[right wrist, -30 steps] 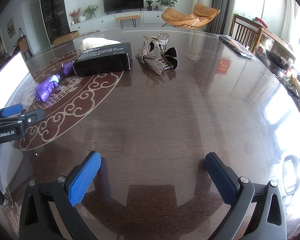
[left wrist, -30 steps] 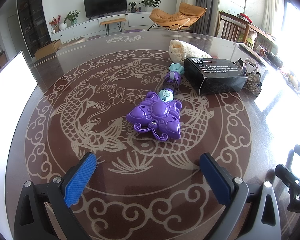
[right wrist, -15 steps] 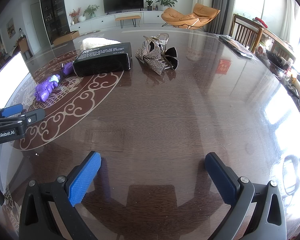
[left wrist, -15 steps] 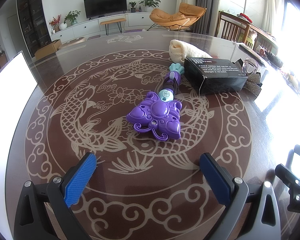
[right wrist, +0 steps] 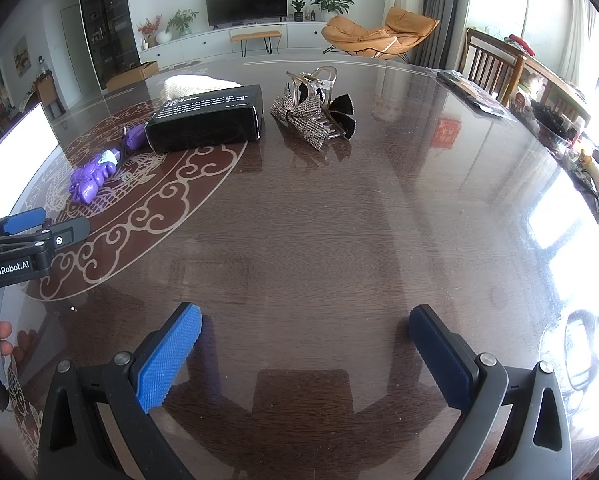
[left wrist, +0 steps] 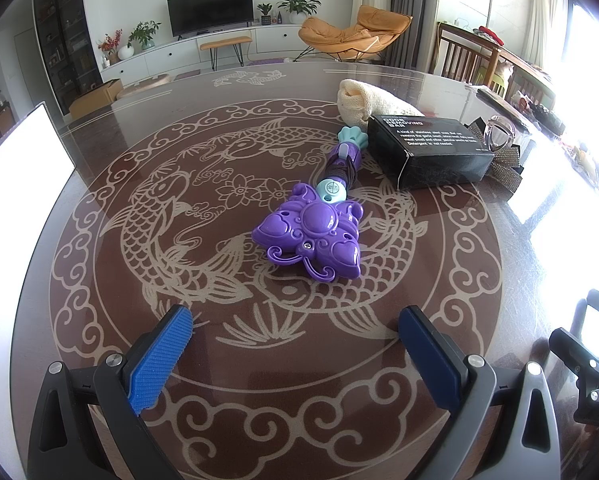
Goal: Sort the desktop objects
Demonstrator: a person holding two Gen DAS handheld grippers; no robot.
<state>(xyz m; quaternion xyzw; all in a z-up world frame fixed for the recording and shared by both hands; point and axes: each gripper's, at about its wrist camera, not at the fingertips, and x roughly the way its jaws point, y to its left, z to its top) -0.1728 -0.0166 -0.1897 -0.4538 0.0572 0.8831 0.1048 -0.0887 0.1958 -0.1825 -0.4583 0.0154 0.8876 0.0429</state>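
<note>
Scene unchanged: left gripper [left wrist: 295, 344] and right gripper [right wrist: 305, 344] jaws released, empty; purple toy wand [left wrist: 313, 228] at 12 o'clock on desk [left wrist: 99, 320].

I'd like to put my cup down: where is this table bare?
Bare: the wide wood in front of the right gripper, below the hair clips. Crowded: purple toy, black box and towel cluster together.

bright living room: wall television [left wrist: 210, 9], orange lounge chair [left wrist: 355, 32].
</note>
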